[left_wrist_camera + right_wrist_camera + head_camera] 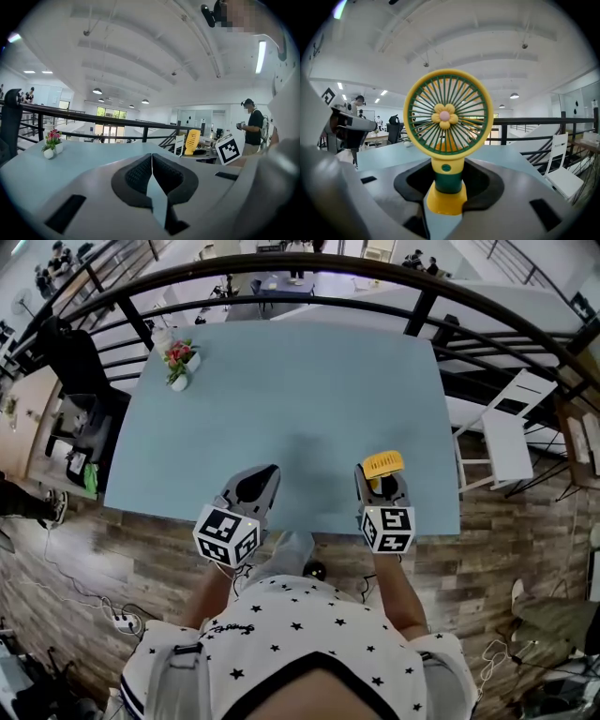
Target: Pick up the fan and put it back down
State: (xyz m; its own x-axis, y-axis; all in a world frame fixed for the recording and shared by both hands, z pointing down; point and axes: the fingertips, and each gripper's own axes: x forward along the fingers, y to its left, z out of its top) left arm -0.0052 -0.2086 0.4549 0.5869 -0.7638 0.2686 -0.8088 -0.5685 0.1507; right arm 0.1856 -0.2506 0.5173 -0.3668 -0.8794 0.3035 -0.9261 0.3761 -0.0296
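Note:
A small yellow and green fan (448,117) with a flower at its hub stands upright between the jaws of my right gripper (447,183), which is shut on its green stem and yellow base. In the head view the fan (382,464) shows as a yellow cap over the right gripper (382,480), near the front right edge of the light blue table (300,399). My left gripper (257,480) hovers at the front edge, left of the fan, shut with nothing in it; its pads (140,174) meet. The left gripper view shows the fan (192,141) at the right.
A white vase of pink flowers (179,363) stands at the table's far left corner. A black railing (309,302) runs behind the table. A white chair (506,442) stands off the right side. A person (254,125) stands at the far right.

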